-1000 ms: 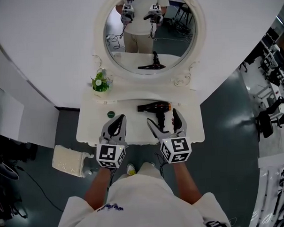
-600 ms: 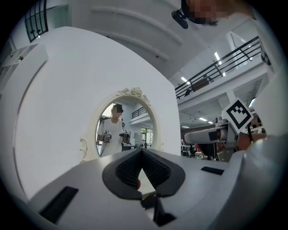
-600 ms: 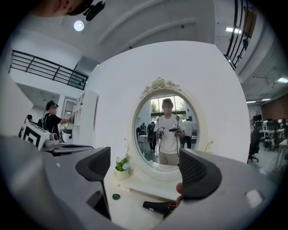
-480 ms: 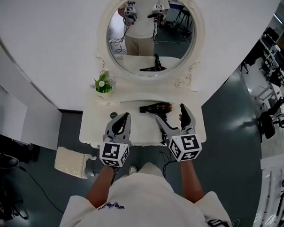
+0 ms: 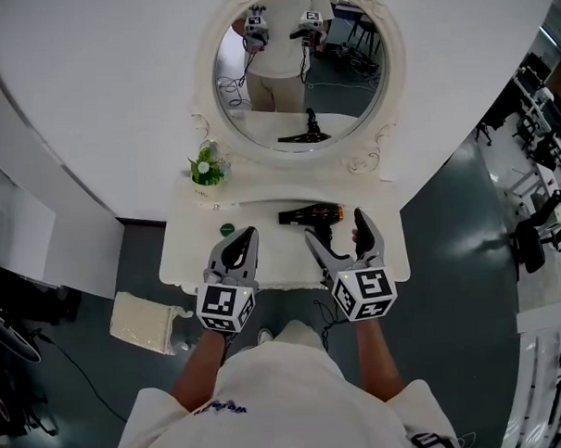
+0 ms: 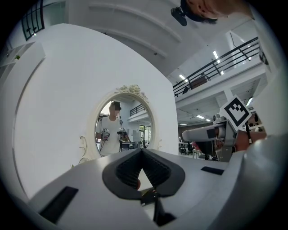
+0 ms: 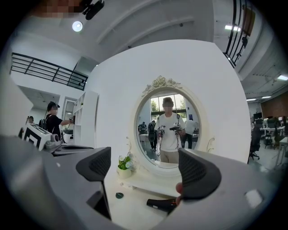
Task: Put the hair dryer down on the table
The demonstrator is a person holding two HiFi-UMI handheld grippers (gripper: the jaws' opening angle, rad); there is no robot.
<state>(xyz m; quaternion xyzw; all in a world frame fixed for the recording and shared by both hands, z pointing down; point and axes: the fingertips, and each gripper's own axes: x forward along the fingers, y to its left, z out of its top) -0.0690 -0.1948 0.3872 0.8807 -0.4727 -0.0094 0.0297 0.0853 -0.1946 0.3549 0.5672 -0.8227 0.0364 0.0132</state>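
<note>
Hair dryer [image 5: 308, 213] lies on the table [image 5: 280, 254] — right gripper [image 5: 335, 229] spread apart, left gripper [image 5: 248, 235] seemingly closed.

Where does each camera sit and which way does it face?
Head view: on the person's head, looking steeply down at the white dressing table and black hair dryer; shows torso, forearms, left gripper, right gripper.
Left gripper view: on the left gripper, tilted up toward the oval white-framed mirror; jaws together, right gripper at right.
Right gripper view: on the right gripper, facing mirror and tabletop; jaws apart.
Shared: head and right gripper views show the hair dryer.
</note>
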